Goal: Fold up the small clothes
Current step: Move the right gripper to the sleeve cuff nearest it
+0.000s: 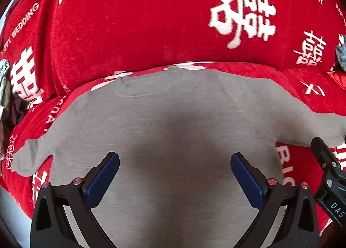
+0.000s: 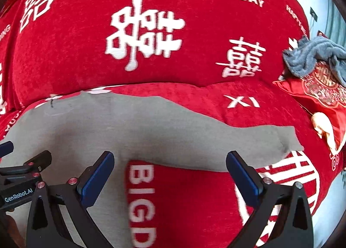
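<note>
**Grey shirt spread flat, both grippers empty**

A grey T-shirt (image 1: 173, 122) lies flat on the red sofa cover (image 1: 129, 31), sleeves out. The left gripper (image 1: 174, 174) hovers over its body, the right gripper (image 2: 170, 174) over its right sleeve (image 2: 248, 146); both have their jaws apart.

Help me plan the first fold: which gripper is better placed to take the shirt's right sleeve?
Probably right: the open right gripper hangs just below that sleeve, while the left gripper sits over the grey shirt's middle.
</note>
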A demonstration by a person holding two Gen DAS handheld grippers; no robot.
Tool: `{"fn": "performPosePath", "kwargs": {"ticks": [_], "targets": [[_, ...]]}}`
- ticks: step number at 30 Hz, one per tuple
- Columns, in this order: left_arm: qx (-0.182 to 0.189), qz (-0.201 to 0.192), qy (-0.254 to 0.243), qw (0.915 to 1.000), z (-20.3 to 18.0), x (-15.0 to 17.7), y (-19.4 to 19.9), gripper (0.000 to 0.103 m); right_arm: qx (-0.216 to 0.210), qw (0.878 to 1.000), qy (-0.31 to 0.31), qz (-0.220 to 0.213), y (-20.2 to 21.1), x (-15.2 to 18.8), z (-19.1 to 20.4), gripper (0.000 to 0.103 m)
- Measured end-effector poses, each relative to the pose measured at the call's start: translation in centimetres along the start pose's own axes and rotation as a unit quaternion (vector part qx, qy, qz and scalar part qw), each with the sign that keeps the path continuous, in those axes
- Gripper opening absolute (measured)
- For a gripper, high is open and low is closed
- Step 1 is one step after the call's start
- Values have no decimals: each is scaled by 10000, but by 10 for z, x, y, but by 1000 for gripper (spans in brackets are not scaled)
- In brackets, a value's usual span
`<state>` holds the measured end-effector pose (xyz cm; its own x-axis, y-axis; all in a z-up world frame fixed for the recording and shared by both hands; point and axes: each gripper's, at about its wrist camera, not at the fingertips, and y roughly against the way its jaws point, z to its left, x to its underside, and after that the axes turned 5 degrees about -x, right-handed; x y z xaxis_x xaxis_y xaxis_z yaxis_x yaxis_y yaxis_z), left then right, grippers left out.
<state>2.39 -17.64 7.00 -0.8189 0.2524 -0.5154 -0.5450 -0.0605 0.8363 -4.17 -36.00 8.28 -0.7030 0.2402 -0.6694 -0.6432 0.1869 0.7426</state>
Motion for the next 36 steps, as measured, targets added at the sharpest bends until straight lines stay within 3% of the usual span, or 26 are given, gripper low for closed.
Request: {"fn": "performPosePath", "kwargs": {"ticks": [31,36], "targets": [[362,43,-800,9961,-147,-15,1,103,727,9939,-824,116,-12,15,-154,103],[434,62,-887,9951,-166,-16,-1,103,700,9894,-1241,278,-22,21,-191,103]]}}
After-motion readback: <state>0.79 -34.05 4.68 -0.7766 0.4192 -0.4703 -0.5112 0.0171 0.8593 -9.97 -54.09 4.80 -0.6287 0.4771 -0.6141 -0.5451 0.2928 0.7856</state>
